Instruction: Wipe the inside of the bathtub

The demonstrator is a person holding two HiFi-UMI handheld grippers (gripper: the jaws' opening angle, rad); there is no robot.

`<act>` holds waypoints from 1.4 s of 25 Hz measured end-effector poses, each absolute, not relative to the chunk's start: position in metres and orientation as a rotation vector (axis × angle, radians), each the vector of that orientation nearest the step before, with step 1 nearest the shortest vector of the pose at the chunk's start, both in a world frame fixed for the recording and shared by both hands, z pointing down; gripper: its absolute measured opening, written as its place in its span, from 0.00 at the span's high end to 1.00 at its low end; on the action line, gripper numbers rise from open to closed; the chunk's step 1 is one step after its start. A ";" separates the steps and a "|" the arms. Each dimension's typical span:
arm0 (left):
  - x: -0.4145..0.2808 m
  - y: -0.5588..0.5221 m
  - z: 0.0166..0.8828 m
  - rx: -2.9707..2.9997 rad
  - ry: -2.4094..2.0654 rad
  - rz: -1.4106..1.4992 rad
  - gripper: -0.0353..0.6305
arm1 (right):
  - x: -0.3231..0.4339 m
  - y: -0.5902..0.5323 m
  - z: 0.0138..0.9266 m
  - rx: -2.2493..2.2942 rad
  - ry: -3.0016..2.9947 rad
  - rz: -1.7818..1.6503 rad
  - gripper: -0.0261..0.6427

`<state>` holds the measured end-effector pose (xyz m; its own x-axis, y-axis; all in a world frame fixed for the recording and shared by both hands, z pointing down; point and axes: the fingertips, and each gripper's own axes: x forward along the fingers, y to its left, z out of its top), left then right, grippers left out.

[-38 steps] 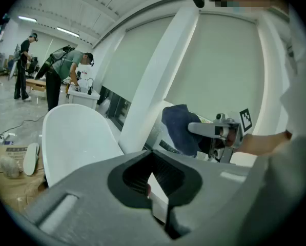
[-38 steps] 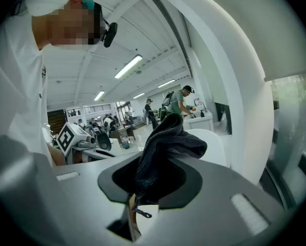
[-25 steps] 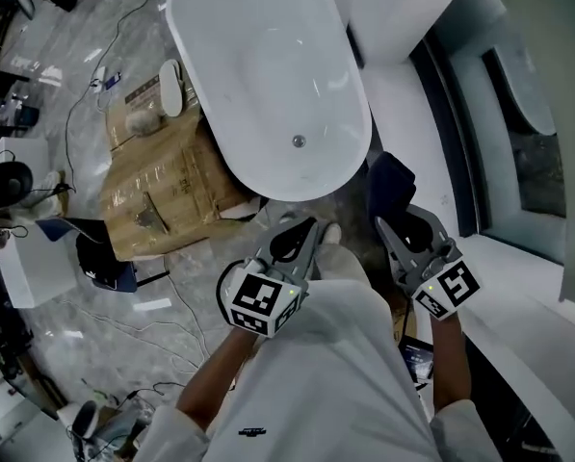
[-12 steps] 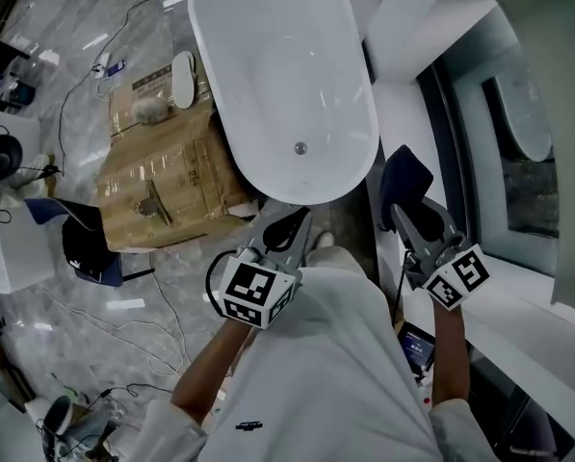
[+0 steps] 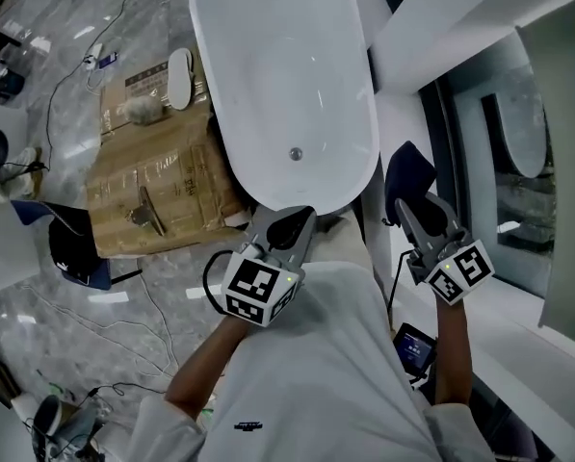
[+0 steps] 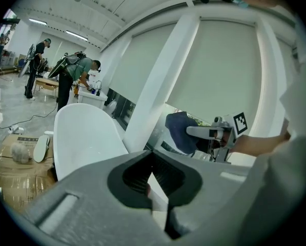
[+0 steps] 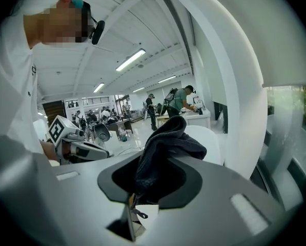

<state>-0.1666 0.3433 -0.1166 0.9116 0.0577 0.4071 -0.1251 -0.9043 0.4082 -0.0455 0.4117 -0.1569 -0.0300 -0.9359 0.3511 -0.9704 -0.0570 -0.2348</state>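
Note:
The white oval bathtub (image 5: 268, 75) stands ahead of me, its drain (image 5: 294, 153) towards the near end. My left gripper (image 5: 301, 218) hovers over the tub's near rim, shut with nothing in it. To the right of the tub, my right gripper (image 5: 404, 206) is shut on a dark blue cloth (image 5: 405, 175) that bunches above its jaws. In the left gripper view the jaws of the left gripper (image 6: 152, 155) meet, with the bathtub (image 6: 83, 137) beyond and the cloth (image 6: 179, 132) at right. The right gripper view shows the cloth (image 7: 168, 145) clamped in the right gripper (image 7: 160, 163).
Flattened cardboard (image 5: 162, 176) lies left of the tub with a white slipper (image 5: 179, 78) and a grey scrubber (image 5: 138, 112) on it. Cables (image 5: 152, 306) trail across the marble floor. A white ledge (image 5: 403, 114) and window frame run along the right. People (image 6: 73, 78) stand far off.
Both grippers have come a little closer to the tub's near end, the left one now over its rim. The cloth stays held in the right gripper.

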 end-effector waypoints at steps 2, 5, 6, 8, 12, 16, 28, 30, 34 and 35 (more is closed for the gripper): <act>-0.147 0.335 -0.111 2.631 -0.066 0.581 0.95 | -0.027 0.396 -0.149 2.102 -2.121 0.649 0.85; -0.111 0.323 -0.103 2.626 -0.106 0.592 0.95 | 0.008 0.372 -0.134 2.046 -2.174 0.648 0.85; -0.097 0.318 -0.100 2.626 -0.125 0.600 0.95 | 0.023 0.363 -0.128 2.036 -2.191 0.658 0.85; -0.066 0.303 -0.094 2.617 -0.177 0.621 0.95 | 0.054 0.343 -0.116 2.022 -2.228 0.690 0.85; 0.003 0.283 -0.091 2.595 -0.256 0.644 0.95 | 0.113 0.316 -0.095 1.921 -2.301 0.694 0.85; 0.061 0.258 -0.092 2.596 -0.330 0.712 0.95 | 0.166 0.288 -0.078 1.812 -2.344 0.674 0.85; 0.084 0.211 -0.043 2.450 -0.495 0.783 0.95 | 0.219 0.197 -0.016 1.700 -2.338 0.760 0.85; 0.079 0.196 -0.038 2.461 -0.476 0.774 0.95 | 0.209 0.183 -0.012 1.690 -2.324 0.762 0.85; 0.067 0.165 -0.027 2.459 -0.455 0.734 0.95 | 0.191 0.163 0.004 1.632 -2.262 0.739 0.85; 0.065 0.157 -0.023 2.451 -0.450 0.728 0.95 | 0.190 0.157 0.008 1.622 -2.241 0.725 0.85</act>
<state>0.0652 0.1570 -0.0231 0.7986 -0.1580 0.5808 -0.4490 -0.7990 0.4000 0.1899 0.1571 0.0076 -0.3302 -0.8009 0.4996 -0.9418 0.2438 -0.2316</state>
